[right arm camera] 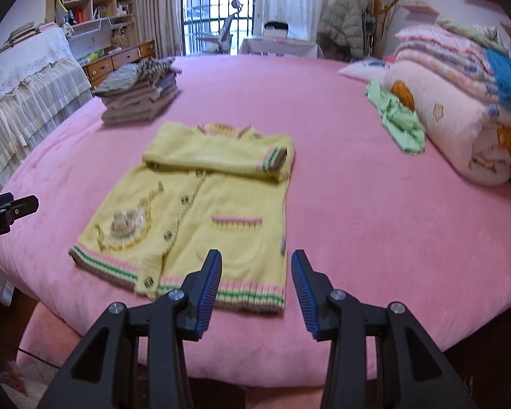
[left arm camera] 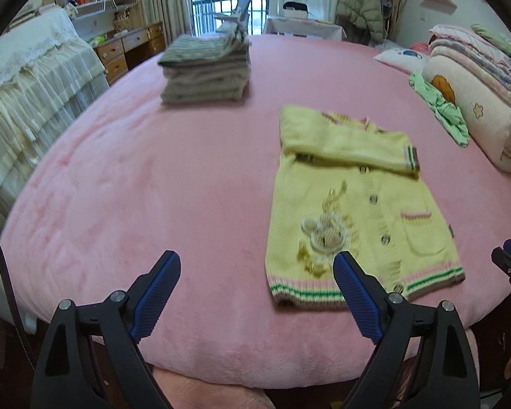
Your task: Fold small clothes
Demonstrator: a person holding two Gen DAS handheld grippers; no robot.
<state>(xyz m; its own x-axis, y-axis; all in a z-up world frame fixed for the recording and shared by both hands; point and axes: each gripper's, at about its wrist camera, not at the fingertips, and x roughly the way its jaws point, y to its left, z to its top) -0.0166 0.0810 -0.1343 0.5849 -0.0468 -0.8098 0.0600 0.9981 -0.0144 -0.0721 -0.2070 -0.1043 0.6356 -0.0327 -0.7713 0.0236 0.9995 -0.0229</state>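
Pink plush bedding covers the bed (left arm camera: 126, 177), which fills both views, with a window and wooden shelves behind it. Near the bed's front edge lies the yellow knitted cardigan (right arm camera: 201, 211), front up, its buttons done up, both sleeves folded across the chest and its striped hem toward the front edge. Toward the far left corner stands a stack of folded clothes (left arm camera: 204, 68) in grey and striped fabric. Along the right edge lie a rolled blanket (right arm camera: 453, 126) and, just beside it, a crumpled green garment (right arm camera: 398, 122). The left gripper (left arm camera: 257, 266) hangs over the front edge with its jaws spread wide, empty, one blue pad over the cardigan's hem. The right gripper (right arm camera: 255, 266) hangs over the hem's right end, its jaws partly spread, holding nothing.
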